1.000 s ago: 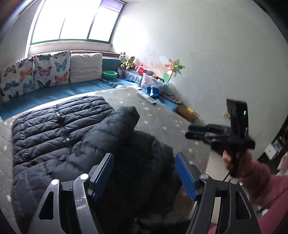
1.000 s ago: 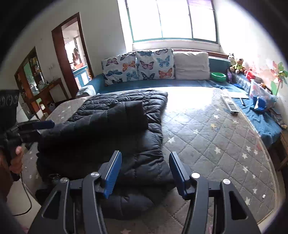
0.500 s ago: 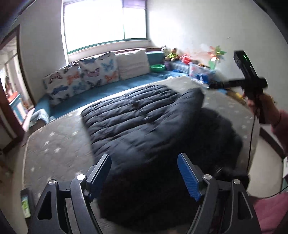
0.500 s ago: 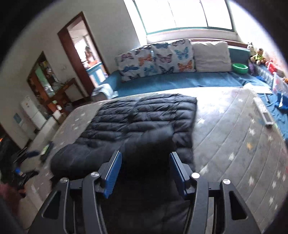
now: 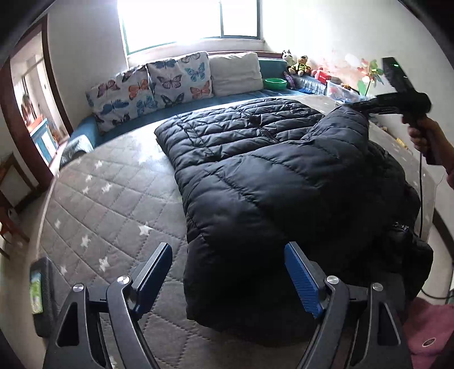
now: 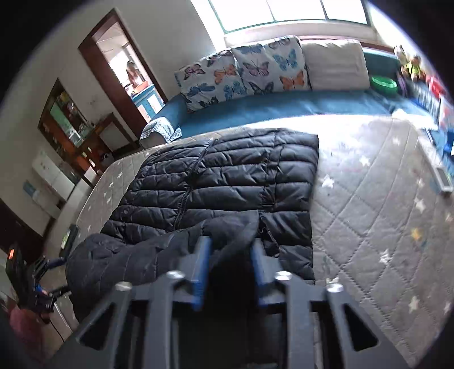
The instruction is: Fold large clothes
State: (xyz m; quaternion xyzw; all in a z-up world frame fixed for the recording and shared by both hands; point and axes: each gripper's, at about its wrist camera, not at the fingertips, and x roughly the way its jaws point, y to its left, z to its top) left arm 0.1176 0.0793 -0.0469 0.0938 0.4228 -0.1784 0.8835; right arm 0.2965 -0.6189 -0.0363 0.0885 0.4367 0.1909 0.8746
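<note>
Blown-out window [image 5: 193, 20] backlight, dim foreground, fisheye-bent edges, blurred right-wrist view

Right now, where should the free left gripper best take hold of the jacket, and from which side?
Probably the near left corner of the jacket. It lies flat at the edge, just ahead of the open left gripper. Come in low from the mattress side.

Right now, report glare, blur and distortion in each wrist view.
Left wrist view: window blown out white, fisheye bends the mattress, black jacket sharp. Right wrist view: window overexposed, glare on the mattress, right gripper slightly blurred, dark vignette corners.
</note>
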